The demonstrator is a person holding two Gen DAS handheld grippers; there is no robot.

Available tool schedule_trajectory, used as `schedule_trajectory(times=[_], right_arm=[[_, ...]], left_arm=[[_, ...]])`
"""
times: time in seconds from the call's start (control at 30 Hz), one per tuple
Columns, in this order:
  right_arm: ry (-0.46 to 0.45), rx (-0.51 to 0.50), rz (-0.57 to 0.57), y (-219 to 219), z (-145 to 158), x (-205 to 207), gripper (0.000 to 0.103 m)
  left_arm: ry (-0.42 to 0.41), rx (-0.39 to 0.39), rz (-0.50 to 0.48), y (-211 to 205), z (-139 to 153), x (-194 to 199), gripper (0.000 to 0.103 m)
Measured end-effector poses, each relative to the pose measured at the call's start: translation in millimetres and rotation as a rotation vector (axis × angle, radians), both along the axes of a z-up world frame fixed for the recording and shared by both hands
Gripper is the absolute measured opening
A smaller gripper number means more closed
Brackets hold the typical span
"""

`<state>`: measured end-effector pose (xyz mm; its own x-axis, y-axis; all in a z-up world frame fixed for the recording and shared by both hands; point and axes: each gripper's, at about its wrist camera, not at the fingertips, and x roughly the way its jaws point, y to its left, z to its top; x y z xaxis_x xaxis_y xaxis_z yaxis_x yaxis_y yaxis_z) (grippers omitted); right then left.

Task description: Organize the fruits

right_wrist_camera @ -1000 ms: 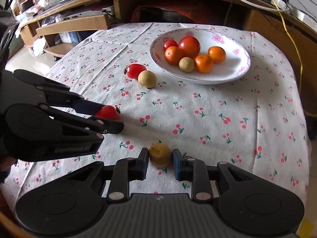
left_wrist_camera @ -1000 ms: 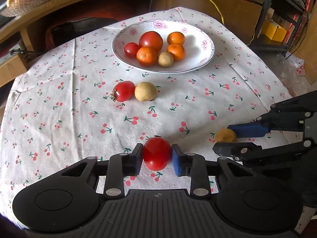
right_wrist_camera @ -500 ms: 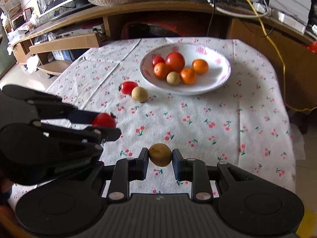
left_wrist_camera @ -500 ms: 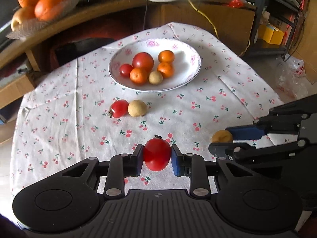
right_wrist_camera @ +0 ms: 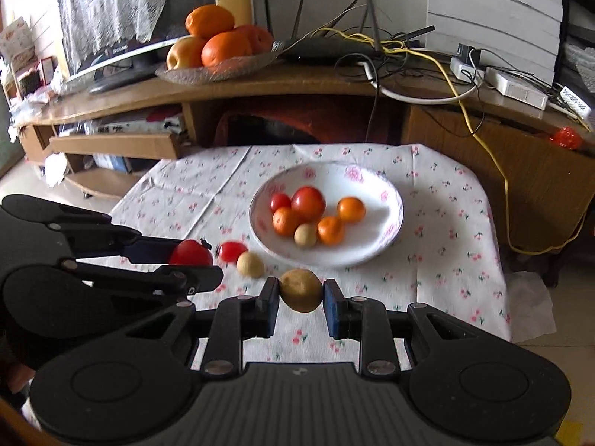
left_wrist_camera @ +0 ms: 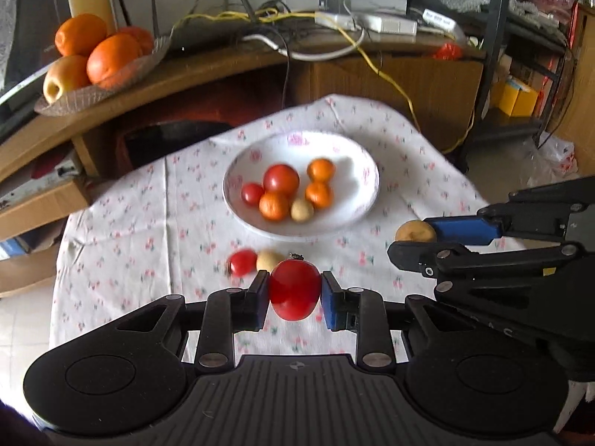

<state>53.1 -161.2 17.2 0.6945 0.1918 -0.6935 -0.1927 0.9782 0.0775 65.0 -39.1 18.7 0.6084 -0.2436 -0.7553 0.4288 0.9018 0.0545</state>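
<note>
1. The left tongs point(left_wrist_camera: 295, 290) are clamped on a red tomato point(left_wrist_camera: 295, 289), which is pinched between a black pad and a blue pad and is held in the air above the flowered tablecloth point(left_wrist_camera: 148, 245).
2. The right tongs point(right_wrist_camera: 300, 290) are clamped on a small tan fruit point(right_wrist_camera: 300, 290), gripped the same way between a black pad and a blue pad, clear of the cloth.
3. Both tongs are held roughly level and are pointed forward toward the white plate point(left_wrist_camera: 357, 200), which lies ahead of them on the cloth.
4. The right tongs are seen to the right of the left tongs in the left wrist view, a little ahead, with the tan fruit at their tips.
5. In the right wrist view the left tongs are seen at the left, with the tomato between their fingers.
6. On the plate, ahead of both tongs, two red tomatoes, three small oranges and one tan fruit are gathered in a cluster.
7. Just beyond the left tongs' tips, on the cloth short of the plate, a small red tomato point(left_wrist_camera: 241, 263) and a pale round fruit point(left_wrist_camera: 268, 259) lie touching or nearly touching.
8. Far ahead of the tongs, on a wooden shelf point(right_wrist_camera: 297, 81), a glass dish point(right_wrist_camera: 215, 70) of oranges and an apple is seen.
</note>
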Motion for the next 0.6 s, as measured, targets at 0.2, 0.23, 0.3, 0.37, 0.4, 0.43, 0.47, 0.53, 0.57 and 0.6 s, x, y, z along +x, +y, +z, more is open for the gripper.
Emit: schedule_trajectory(times=[0.2, 0.23, 0.3, 0.37, 0.4, 0.43, 0.47, 0.53, 0.57, 0.6], right_arm=[[-0.004, 0.008, -0.017, -4.8, 2.8, 34.4, 0.026], [-0.005, 0.004, -0.018, -6.0, 1.9, 40.4, 0.026], [0.005, 0.003, -0.028, -10.1, -2.8, 54.7, 0.026], [0.014, -0.007, -0.035, -12.3, -8.8, 69.5, 0.026], [0.016, -0.015, -0.035, -12.8, -11.5, 75.6, 0.026], [0.020, -0.016, -0.038, -13.5, -14.9, 82.7, 0.026], [0.027, -0.012, -0.039, -15.1, -18.5, 88.9, 0.026], [0.041, -0.006, -0.041, -16.9, -24.7, 99.3, 0.026], [0.044, -0.010, -0.043, -17.2, -28.2, 103.5, 0.026], [0.045, -0.014, -0.047, -17.3, -30.7, 106.6, 0.026]], left_arm=[[-0.009, -0.016, 0.008, -4.5, 1.6, 32.3, 0.036], [-0.005, -0.022, 0.014, -4.8, 1.0, 38.4, 0.036], [0.002, -0.034, 0.018, -7.1, -1.8, 50.4, 0.036], [0.010, -0.037, 0.022, -10.6, -6.9, 62.6, 0.036], [0.016, -0.036, 0.024, -11.7, -9.3, 68.4, 0.036], [0.022, -0.034, 0.027, -13.1, -12.2, 75.0, 0.036], [0.027, -0.032, 0.030, -14.2, -15.2, 81.5, 0.036], [0.040, -0.031, 0.036, -15.2, -21.3, 92.6, 0.036], [0.046, -0.032, 0.038, -15.3, -24.4, 97.2, 0.036], [0.051, -0.032, 0.039, -15.9, -27.4, 101.7, 0.036]])
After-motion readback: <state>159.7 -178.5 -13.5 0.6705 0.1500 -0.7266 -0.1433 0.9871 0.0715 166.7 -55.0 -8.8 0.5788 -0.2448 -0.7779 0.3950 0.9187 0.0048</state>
